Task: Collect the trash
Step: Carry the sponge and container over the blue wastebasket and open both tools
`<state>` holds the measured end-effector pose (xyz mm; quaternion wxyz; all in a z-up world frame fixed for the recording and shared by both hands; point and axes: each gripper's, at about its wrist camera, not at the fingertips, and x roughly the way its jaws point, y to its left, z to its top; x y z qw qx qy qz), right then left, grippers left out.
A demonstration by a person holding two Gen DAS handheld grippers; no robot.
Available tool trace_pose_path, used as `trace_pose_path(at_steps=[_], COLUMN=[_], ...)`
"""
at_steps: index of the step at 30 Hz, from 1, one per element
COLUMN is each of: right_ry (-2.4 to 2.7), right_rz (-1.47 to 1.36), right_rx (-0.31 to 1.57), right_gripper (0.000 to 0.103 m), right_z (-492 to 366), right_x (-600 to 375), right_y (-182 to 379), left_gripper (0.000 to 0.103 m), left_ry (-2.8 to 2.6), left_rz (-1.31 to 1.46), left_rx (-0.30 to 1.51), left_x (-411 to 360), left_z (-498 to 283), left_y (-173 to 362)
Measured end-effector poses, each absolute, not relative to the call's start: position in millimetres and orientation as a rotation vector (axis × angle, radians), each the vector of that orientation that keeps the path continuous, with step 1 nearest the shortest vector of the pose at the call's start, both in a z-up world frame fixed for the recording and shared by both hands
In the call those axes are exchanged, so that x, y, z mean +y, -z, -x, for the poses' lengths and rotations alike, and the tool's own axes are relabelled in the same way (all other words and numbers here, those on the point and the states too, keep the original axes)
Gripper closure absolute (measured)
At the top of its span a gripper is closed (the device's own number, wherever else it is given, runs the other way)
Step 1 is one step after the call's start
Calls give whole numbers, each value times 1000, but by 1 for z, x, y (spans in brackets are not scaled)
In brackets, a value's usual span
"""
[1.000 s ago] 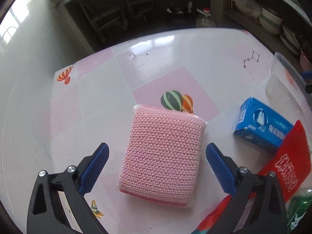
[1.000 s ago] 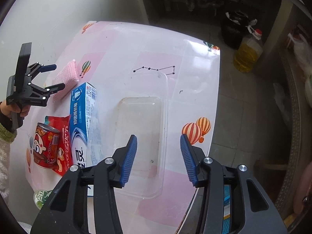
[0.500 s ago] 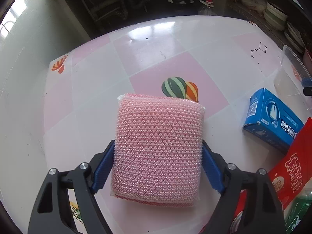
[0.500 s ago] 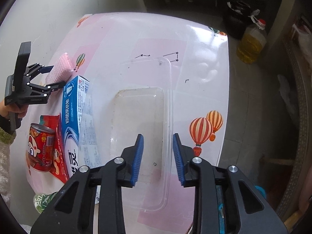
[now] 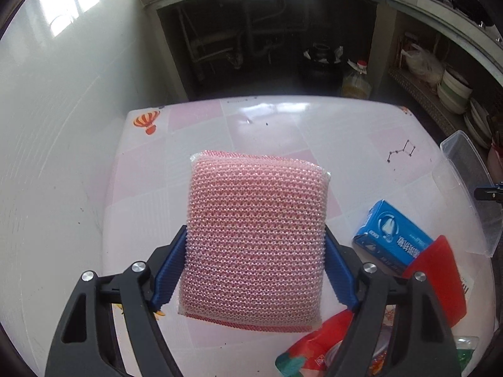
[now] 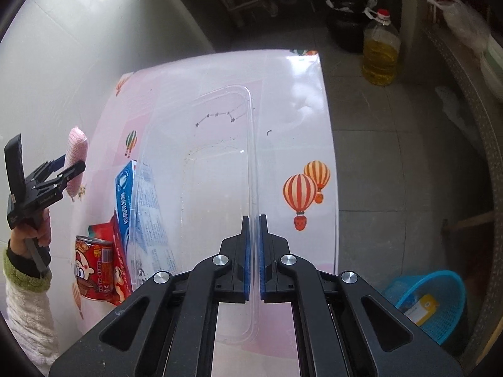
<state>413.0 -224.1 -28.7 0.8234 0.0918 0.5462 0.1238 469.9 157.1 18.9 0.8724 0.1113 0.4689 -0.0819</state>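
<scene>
The left hand-held gripper (image 5: pixel 255 264) is clamping the pink scouring sponge (image 5: pixel 256 238) between its blue pads, one pad pressing on each side edge, and is holding it lifted clear above the pink-checked desk (image 5: pixel 283 128); the sponge is projecting forward beyond the fingertips. To the right of the sponge, a blue carton (image 5: pixel 393 235) and a red packet (image 5: pixel 440 279) are lying on the desk. The right hand-held gripper (image 6: pixel 254 245) is standing pinched together on the right-hand wall of the clear plastic bin (image 6: pixel 250 144), which is resting on the desk beside a red can (image 6: pixel 92 273).
</scene>
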Motion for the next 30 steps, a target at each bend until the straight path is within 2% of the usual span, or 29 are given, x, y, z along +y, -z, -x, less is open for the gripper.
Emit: trace_pose_path(at_steps=[8, 14, 23, 30], right_ry=[-218, -171, -54, 16], right_rz=[-323, -434, -585, -720], right_rx=[1035, 991, 1005, 1044], right_gripper=[100, 100, 100, 100], right_z=[-349, -284, -193, -138], right_x=[-280, -315, -363, -395], right_y=[-12, -13, 22, 60], left_gripper=[26, 26, 25, 25], left_ry=[221, 342, 532, 668], left_rz=[-149, -120, -131, -158], left_rx=[842, 792, 784, 823], left_x=[139, 92, 3, -71], left_z=[-403, -334, -259, -234], left_y=[-91, -119, -120, -101])
